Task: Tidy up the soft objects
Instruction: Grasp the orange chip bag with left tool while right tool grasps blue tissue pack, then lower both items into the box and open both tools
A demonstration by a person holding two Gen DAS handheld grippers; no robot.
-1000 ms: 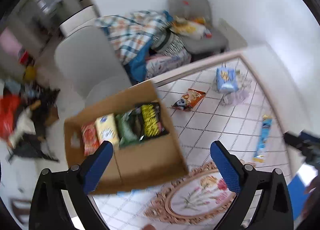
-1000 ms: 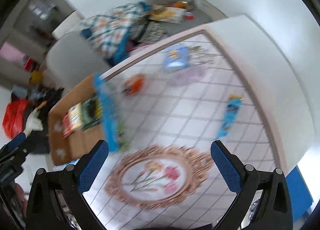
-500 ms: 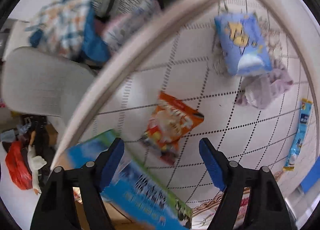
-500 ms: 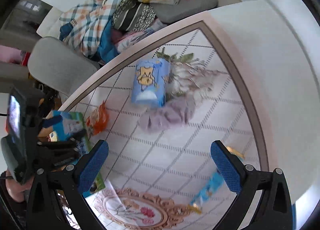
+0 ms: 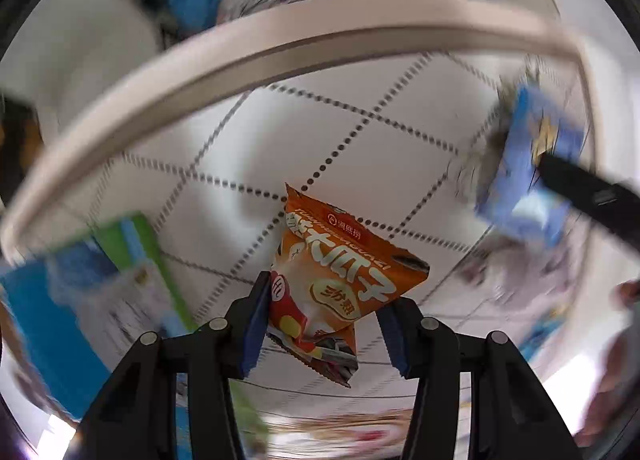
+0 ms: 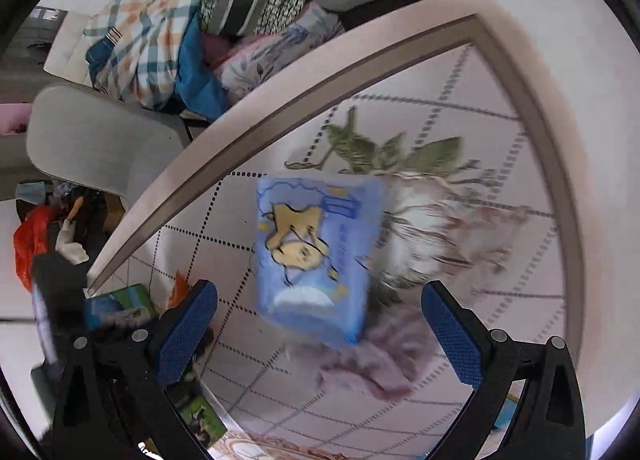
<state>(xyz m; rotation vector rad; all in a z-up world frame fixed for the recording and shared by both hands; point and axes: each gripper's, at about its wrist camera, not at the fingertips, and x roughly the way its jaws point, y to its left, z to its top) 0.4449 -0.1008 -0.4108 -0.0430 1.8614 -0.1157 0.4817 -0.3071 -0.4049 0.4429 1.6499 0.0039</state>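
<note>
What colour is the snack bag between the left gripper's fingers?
Orange snack bag, with white lettering and a red patch; it shows best in the left wrist view.

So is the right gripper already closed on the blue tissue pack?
No, the right gripper is wide open, with the blue tissue pack lying ahead between its fingers.

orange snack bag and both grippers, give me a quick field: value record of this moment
left gripper: fingers around the orange snack bag, contact on its left side, right side unclear
right gripper: open, holding nothing
blue tissue pack: ahead of the right fingers, blurred
purple cloth: beside the tissue pack
surface: tiled-pattern table
</note>
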